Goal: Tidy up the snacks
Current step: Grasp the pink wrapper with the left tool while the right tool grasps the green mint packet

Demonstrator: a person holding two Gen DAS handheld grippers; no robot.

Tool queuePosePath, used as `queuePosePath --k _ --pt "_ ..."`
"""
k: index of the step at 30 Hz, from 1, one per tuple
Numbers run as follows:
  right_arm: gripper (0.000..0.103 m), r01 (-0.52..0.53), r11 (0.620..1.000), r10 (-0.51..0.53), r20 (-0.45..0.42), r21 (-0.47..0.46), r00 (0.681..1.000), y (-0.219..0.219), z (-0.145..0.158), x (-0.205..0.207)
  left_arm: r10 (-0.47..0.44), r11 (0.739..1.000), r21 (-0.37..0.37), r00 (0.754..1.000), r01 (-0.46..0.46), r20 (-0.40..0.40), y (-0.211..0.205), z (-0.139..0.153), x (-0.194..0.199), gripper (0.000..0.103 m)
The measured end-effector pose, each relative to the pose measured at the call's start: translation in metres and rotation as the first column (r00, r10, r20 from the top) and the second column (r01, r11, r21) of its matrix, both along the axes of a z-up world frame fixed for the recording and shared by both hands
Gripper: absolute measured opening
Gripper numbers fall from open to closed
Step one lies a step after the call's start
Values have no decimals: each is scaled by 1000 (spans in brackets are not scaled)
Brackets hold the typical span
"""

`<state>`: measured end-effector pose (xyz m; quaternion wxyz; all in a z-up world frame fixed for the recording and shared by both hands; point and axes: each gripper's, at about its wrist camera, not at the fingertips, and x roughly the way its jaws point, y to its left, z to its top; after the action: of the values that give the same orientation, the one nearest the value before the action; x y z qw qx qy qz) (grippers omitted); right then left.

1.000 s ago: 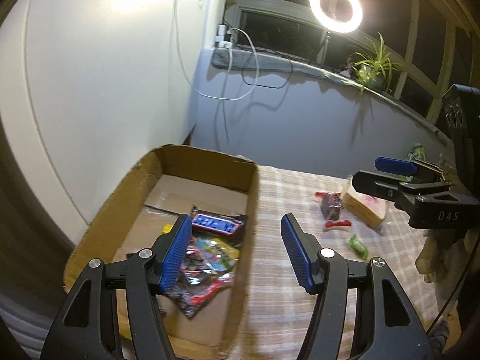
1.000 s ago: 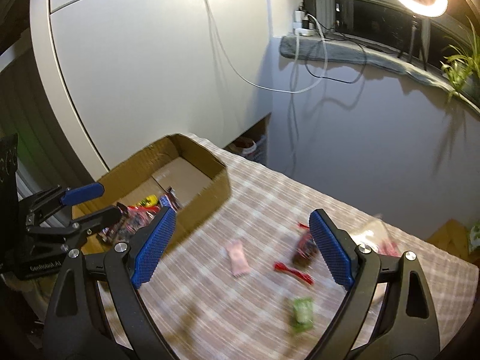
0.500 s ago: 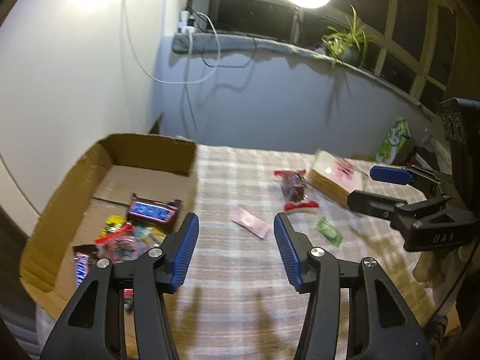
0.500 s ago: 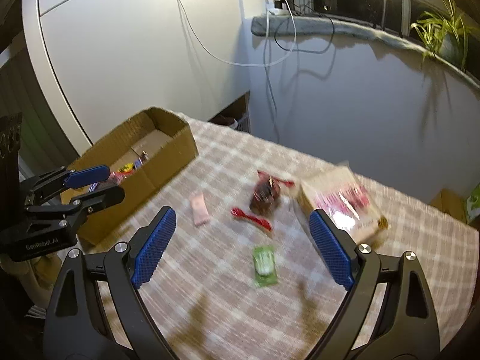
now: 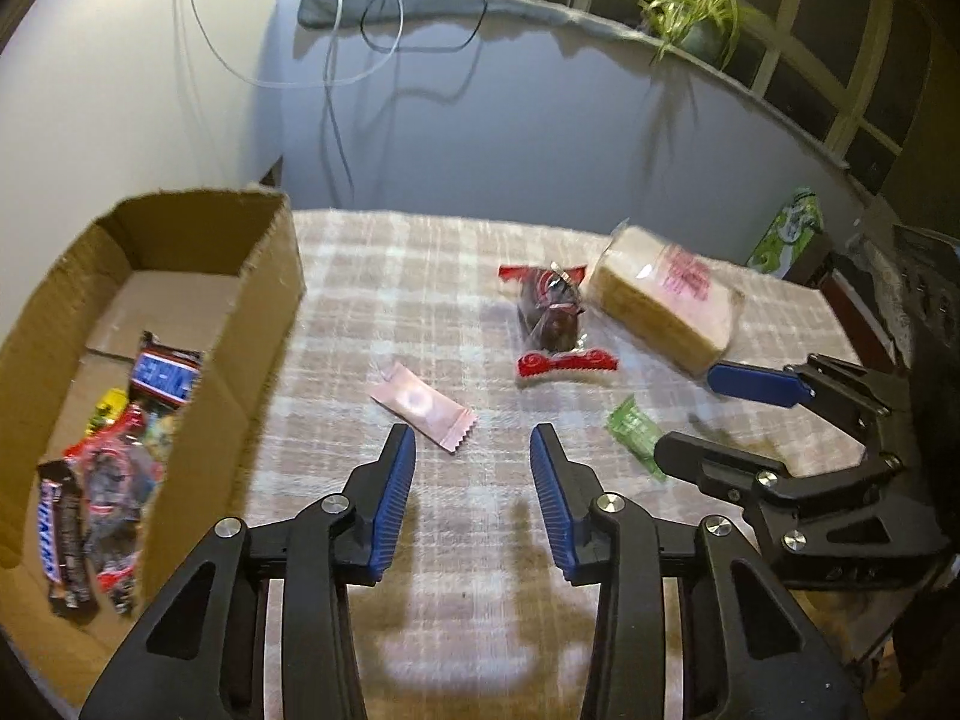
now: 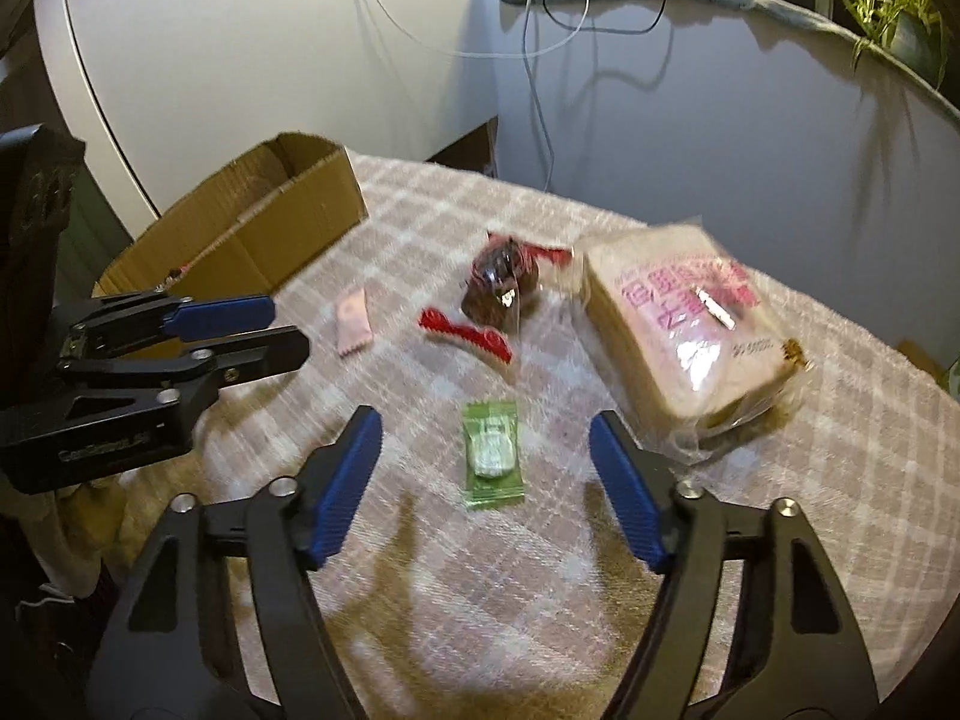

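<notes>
While the checked-cloth bench (image 5: 372, 276) carries everything, an open brown cardboard box (image 5: 264, 276) is seen at its left edge, with wrapped candy bars (image 5: 162, 375) piled inside. A clear bag of sliced bread with pink print (image 6: 678, 318) lies toward the right. A dark snack in red-ended clear wrap (image 5: 552, 318) is just beside it. A flat pink sachet (image 5: 423, 408) rests near the left gripper (image 5: 471, 456), parted and empty. A small green candy packet (image 6: 492, 450) lies between the fingers of the right gripper (image 6: 486, 456), held wide and grasping nothing.
</notes>
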<state>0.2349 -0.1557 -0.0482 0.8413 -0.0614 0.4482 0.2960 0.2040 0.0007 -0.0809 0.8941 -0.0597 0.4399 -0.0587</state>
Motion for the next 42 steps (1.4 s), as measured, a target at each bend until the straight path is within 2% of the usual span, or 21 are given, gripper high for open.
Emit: queuePosePath --k 4,9,15,19,23,25,27,30,32,35,36,39,41,42 --pt "60 -1 1000 1 -20 -5 1000 1 -10 5 35 999 12 999 -35 -27 -1 -11 12 37" --pt "60 -17 999 17 -10 -31 1000 5 -16 5 73 997 -28 995 -75 -68 7 -22 26 37" --pt "58 -21 999 21 -12 -35 1000 7 -20 7 86 996 -17 994 -87 -63 5 -24 35 37" --pt "52 -30 998 30 -4 -51 1000 11 -22 7 78 997 12 996 -78 -52 1 -25 39 37" --pt "52 -41 997 41 3 -63 999 15 -21 6 76 996 -37 996 -78 -50 5 -23 40 37" --pt "52 -46 997 46 5 -67 999 16 -21 6 95 995 -32 994 -97 -59 7 -23 42 42" --pt "52 -45 997 46 8 -68 999 18 -21 6 111 993 -40 992 -114 -61 11 -23 45 43" --pt "52 -43 997 43 8 -66 999 18 -21 7 122 992 -11 991 -122 -61 7 -26 53 43" --pt "52 -41 997 42 7 -70 999 18 -22 7 121 992 26 991 -119 -49 2 -26 57 39" --pt "52 -42 996 42 5 -76 999 19 -23 8 102 991 86 994 -98 -37 -7 -27 59 25" --pt "51 -43 996 44 6 -81 999 19 -24 8 92 991 103 995 -89 -31 -9 -27 59 25" --pt "45 -46 994 48 19 -100 999 22 -25 7 78 990 118 997 -75 -22 -6 -28 57 19" --pt "39 -43 992 47 29 -116 998 21 -26 7 69 991 119 997 -66 -21 -5 -29 55 18" --pt "33 -41 991 45 35 -125 998 21 -26 7 66 990 125 998 -63 -19 -5 -29 54 18"
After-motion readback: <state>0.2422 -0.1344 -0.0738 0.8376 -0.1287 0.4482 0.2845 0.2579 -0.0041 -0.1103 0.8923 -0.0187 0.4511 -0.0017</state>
